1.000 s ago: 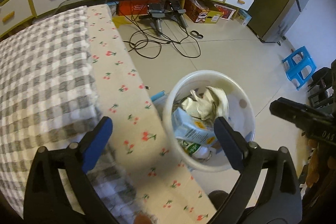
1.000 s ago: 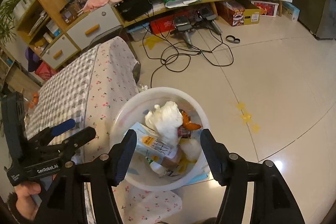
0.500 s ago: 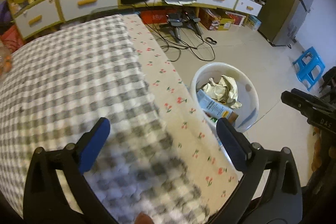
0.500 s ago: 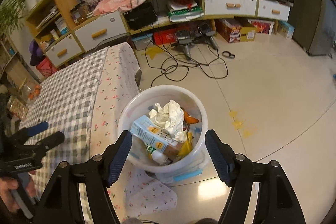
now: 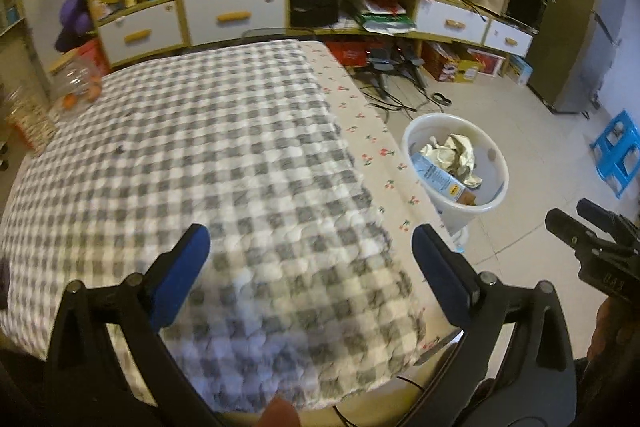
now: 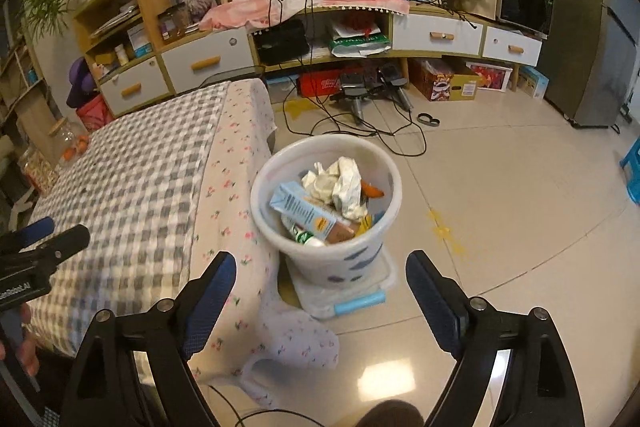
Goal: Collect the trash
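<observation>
Left gripper (image 5: 310, 259): fingers wide, empty, over the checked counter (image 5: 200, 155). Bin (image 6: 326, 203) on the floor just right of the counter, full: carton (image 6: 306, 213), crumpled paper (image 6: 340, 183). Right gripper (image 6: 320, 287): fingers wide and opening, empty, bin ahead of the tips, apart.
</observation>
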Available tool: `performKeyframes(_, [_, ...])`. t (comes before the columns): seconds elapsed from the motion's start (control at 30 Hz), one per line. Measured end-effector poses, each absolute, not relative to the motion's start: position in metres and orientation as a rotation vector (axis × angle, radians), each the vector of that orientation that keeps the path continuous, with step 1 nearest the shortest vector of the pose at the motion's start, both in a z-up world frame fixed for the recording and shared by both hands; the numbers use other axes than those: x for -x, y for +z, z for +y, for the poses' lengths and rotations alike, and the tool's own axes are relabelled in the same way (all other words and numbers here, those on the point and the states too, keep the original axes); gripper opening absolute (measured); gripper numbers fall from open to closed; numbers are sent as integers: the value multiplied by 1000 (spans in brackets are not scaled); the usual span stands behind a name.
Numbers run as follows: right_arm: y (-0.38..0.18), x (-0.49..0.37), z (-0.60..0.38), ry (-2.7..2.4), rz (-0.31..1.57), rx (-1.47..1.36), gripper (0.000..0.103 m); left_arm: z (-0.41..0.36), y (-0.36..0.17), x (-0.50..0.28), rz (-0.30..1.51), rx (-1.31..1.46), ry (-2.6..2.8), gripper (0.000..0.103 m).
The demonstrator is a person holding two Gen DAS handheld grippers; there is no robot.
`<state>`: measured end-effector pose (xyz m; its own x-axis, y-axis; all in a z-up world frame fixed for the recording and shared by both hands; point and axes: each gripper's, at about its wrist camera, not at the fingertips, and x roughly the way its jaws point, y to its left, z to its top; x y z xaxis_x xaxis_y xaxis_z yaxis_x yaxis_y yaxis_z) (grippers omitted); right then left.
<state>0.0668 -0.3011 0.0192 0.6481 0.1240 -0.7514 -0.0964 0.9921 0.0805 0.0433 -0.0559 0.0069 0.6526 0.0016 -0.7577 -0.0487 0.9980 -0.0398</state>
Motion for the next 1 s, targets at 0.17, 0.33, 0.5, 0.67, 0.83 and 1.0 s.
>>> performKeyframes(0.17, [18, -49, -286, 134, 790, -5, 89, -55, 6, -19, 807, 67, 57, 101])
performKeyframes(0.33, [15, -44, -273, 156, 771, 2, 90, -56, 4, -9, 795, 69, 66, 101])
performKeyframes(0.5, [14, -46, -267, 157, 766, 12, 90, -52, 3, -7, 792, 80, 74, 101])
performKeyframes(0.67, [11, -49, -267, 158, 781, -1, 90, -52, 2, -4, 792, 81, 75, 101])
performKeyframes(0.83, [10, -53, -264, 161, 790, -8, 90, -51, 0, -4, 804, 83, 78, 101])
performKeyframes(1.0, [10, -55, -258, 177, 793, -15, 90, -52, 0, -5, 804, 79, 82, 101])
